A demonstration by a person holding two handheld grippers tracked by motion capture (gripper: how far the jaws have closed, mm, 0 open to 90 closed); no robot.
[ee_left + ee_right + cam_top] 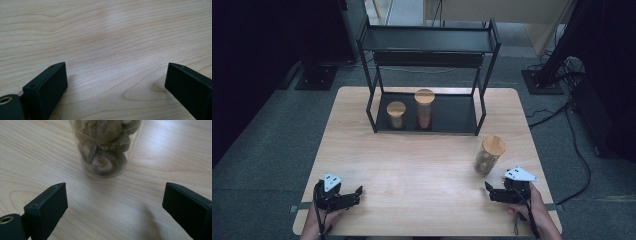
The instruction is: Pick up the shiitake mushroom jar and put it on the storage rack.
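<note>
A clear glass jar (488, 156) with a wooden lid stands upright on the wooden table (412, 165) at the right. In the right gripper view the jar (105, 147) holds brown dried pieces and stands just beyond the jaws. My right gripper (493, 192) (115, 190) is open near the table's front right, with bare wood between its jaws. My left gripper (354, 197) (116, 67) is open at the front left, over bare wood with nothing between its jaws.
A black two-tier metal rack (429, 40) stands at the back of the table. On its lower shelf stand a short jar (396, 115) and a taller jar (424, 109), both with wooden lids. Cables lie on the floor to the right (572, 130).
</note>
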